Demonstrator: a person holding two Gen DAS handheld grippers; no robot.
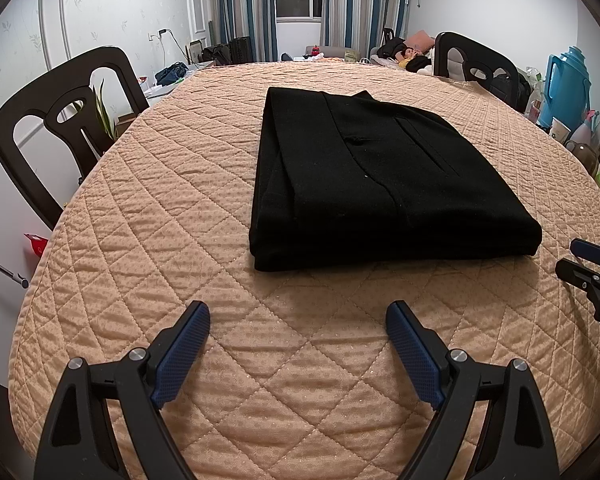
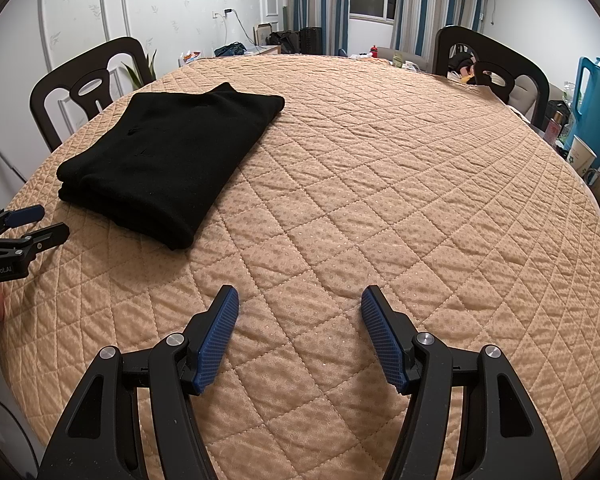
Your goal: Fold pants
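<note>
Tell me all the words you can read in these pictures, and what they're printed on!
"GenRobot.AI": white letters on the black body of the left tongs, seen in the right wrist view.
The paper cup has a green mark, too small to read.
No other writing shows.

We count one folded pair of black pants [image 1: 380,176], two dark chairs [image 1: 60,120] at ten and one o'clock [image 1: 476,60], two grippers.

Folded black pants [image 1: 380,176] lie beyond the open, empty left tool [image 1: 298,320].
</note>
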